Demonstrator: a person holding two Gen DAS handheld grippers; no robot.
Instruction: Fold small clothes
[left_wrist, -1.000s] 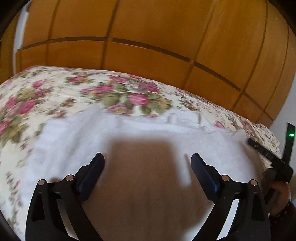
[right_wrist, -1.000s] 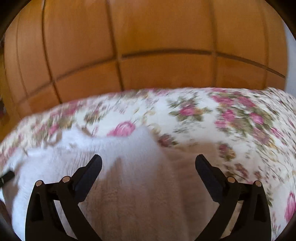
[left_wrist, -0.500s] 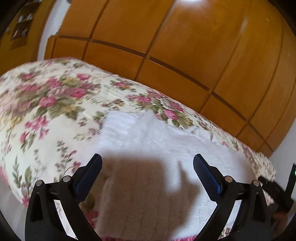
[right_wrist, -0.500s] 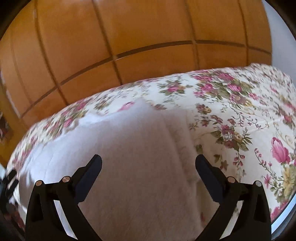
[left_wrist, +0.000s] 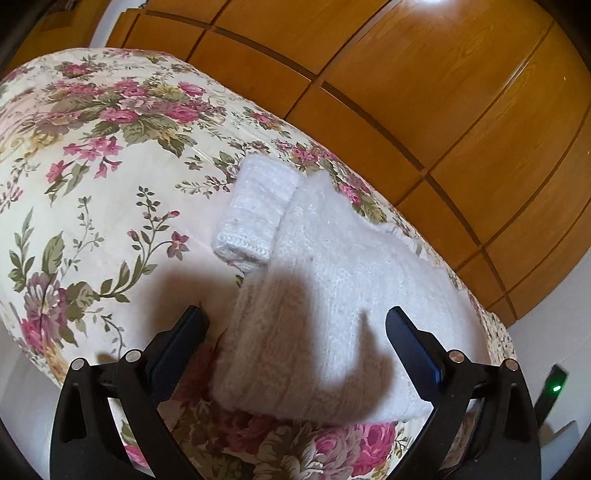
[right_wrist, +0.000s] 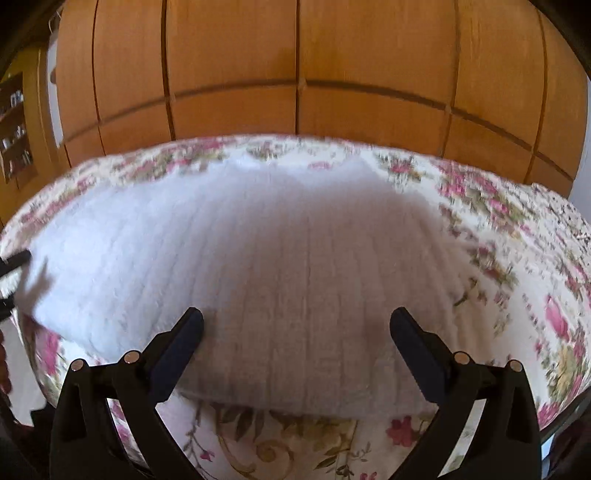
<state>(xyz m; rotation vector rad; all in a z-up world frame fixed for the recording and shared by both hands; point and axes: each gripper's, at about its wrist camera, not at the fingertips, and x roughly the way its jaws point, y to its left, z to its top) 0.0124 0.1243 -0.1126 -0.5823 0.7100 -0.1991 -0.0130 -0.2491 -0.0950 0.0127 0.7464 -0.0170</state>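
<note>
A white knitted sweater lies flat on a floral bedspread, its left sleeve folded back beside the body. My left gripper hovers open over the sweater's near left hem, holding nothing. In the right wrist view the same sweater spreads wide and blurred across the bed. My right gripper is open above its near hem, with nothing between the fingers. The tip of the left gripper shows at that view's left edge.
A wooden panelled wardrobe stands behind the bed. The bedspread's front edge drops away just under both grippers. A dark device with a green light shows at lower right of the left view. Shelves stand at far left.
Both grippers have pulled back and risen from the sweater. The left view has swung left so the folded sleeve now shows. The right view has swung toward the sweater's middle. Both stayed open.
</note>
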